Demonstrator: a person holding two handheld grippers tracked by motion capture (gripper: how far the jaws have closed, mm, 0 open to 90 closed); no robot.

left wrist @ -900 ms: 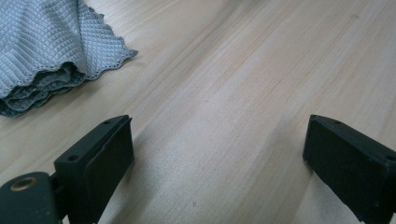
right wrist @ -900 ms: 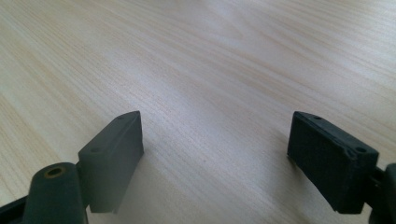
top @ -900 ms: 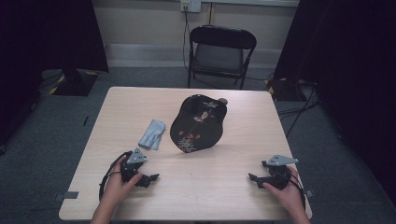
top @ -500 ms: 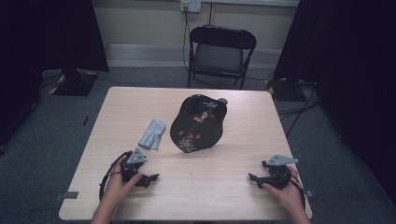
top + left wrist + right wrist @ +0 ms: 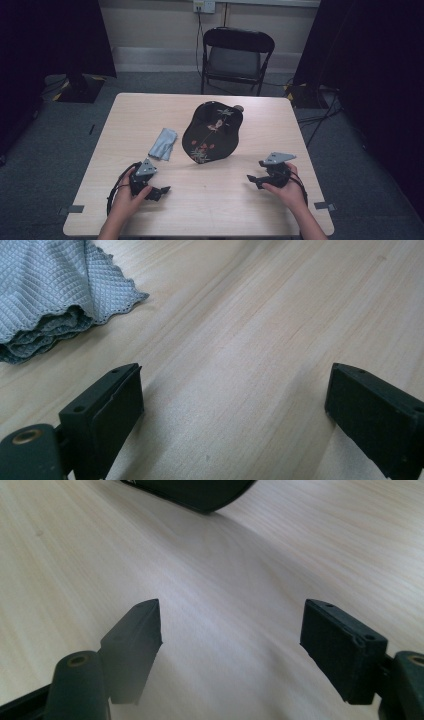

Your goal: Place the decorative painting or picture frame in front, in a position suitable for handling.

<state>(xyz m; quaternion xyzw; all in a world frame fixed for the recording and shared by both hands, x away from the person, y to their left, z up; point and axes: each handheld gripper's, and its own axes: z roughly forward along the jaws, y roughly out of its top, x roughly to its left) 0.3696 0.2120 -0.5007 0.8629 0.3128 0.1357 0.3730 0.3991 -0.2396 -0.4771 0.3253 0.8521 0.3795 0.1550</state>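
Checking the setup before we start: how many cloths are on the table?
1. A folded grey cloth lies on the table, left of the black floral tray and just ahead of the left gripper. None seems hidden.

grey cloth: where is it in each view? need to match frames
High view: grey cloth lies left of the black tray, ahead of the left gripper.
Left gripper view: cloth at top left, beyond the open jaws.
Right gripper view: not in it.
Shared landmark: the pale wooden table.
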